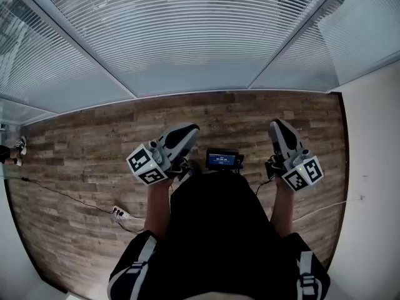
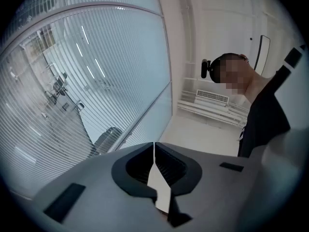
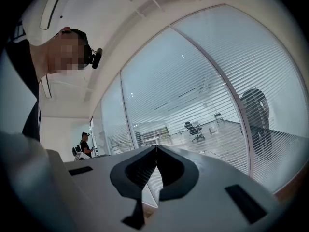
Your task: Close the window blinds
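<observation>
Horizontal slatted window blinds (image 1: pixel 187 30) hang behind glass panels across the top of the head view, their slats tilted partly open. They also fill the left gripper view's left side as blinds (image 2: pixel 72 81) and the right gripper view's right side as blinds (image 3: pixel 207 91). My left gripper (image 1: pixel 187 130) is held near my waist over the wooden floor, well short of the glass. Its jaws (image 2: pixel 154 145) meet at the tips with nothing between them. My right gripper (image 1: pixel 278 125) is held level at the same distance, and its jaws (image 3: pixel 156 148) are also closed and empty. No cord or wand shows.
A power strip (image 1: pixel 119 213) with a cable lies on the wood floor (image 1: pixel 87 149) at the left. A small screen device (image 1: pixel 224 160) sits at my waist. A white wall (image 1: pixel 375 167) bounds the right. Someone's shoe (image 1: pixel 19 146) shows at the left edge; another person (image 3: pixel 85 144) stands far off.
</observation>
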